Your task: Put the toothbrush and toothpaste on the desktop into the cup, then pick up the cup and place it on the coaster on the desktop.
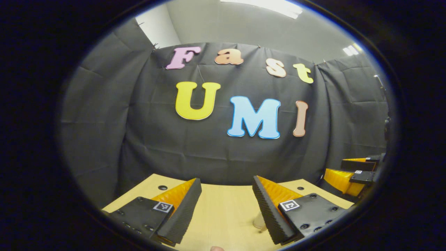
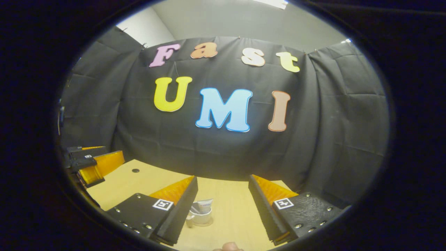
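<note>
In the right gripper view a white cup (image 2: 201,217) with a handle stands on the wooden desktop (image 2: 230,209), just inside my right gripper's left finger. A toothpaste tube (image 2: 205,204) and a thin toothbrush handle (image 2: 193,209) stick up out of it. A thin brownish disc, apparently the coaster (image 2: 202,225), shows under its base. My right gripper (image 2: 223,178) is open above the table with nothing between its fingers. My left gripper (image 1: 226,181) is open too. A pale, blurred object (image 1: 259,221), possibly the cup, peeks out beside its right finger.
Each gripper shows in the other's view: the right gripper (image 1: 350,172) at the far right edge, the left gripper (image 2: 95,163) at the far left. The black cloth wall closes off the table's back edge. A small dark hole (image 2: 135,170) marks the tabletop.
</note>
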